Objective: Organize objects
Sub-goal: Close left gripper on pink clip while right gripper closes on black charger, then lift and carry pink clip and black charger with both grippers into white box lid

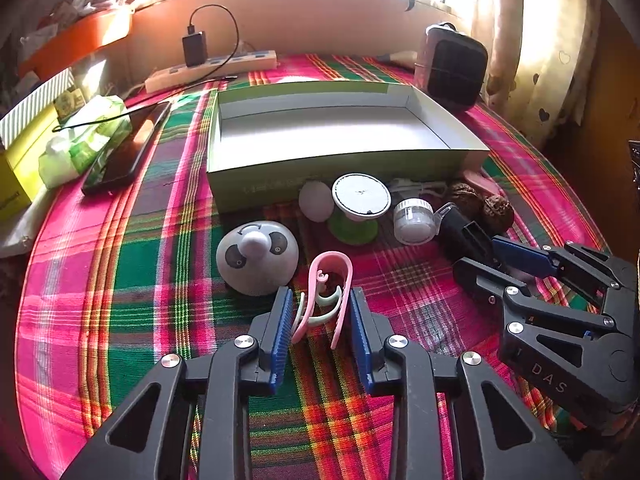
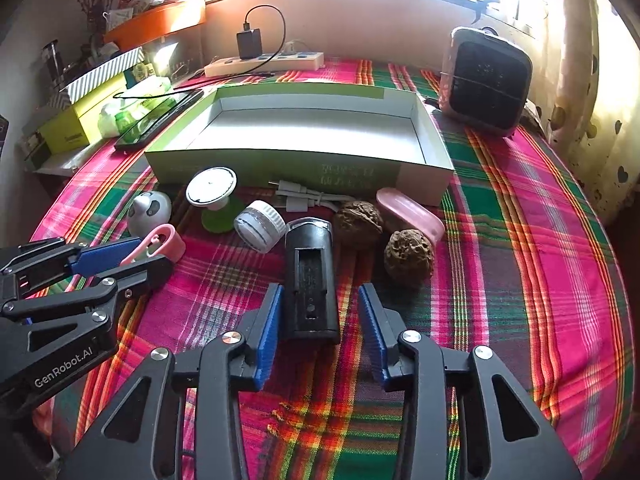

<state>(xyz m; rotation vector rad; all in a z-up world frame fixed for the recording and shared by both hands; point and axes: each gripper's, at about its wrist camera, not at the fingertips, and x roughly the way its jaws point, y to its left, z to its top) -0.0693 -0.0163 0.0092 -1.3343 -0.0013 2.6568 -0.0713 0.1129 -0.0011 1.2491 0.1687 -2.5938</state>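
Two views. Left wrist: left gripper [image 1: 322,316] at 6 o'clock, its pads closed onto the pink clip [image 1: 332,280]; box [image 1: 344,160] at 12. Right wrist: right gripper [image 2: 318,320] straddles the black case [image 2: 310,280], left pad touching, right pad apart; walnuts [image 2: 408,258] at 2 o'clock.

Your work surface is a round table under a pink-and-green plaid cloth [image 2: 500,208]. At its middle sits an open green box [image 2: 312,132], bare inside. Along the box's near side you have a panda-faced dome [image 1: 256,256], a pink clip [image 1: 332,280], a white disc on a green base [image 2: 212,188], a small white jar [image 2: 260,224], a black device [image 2: 310,276], two walnuts [image 2: 408,256] and a pink case [image 2: 408,208]. At the far edge lie a power strip [image 2: 264,62], a phone [image 1: 124,148] and a small heater [image 2: 486,80].
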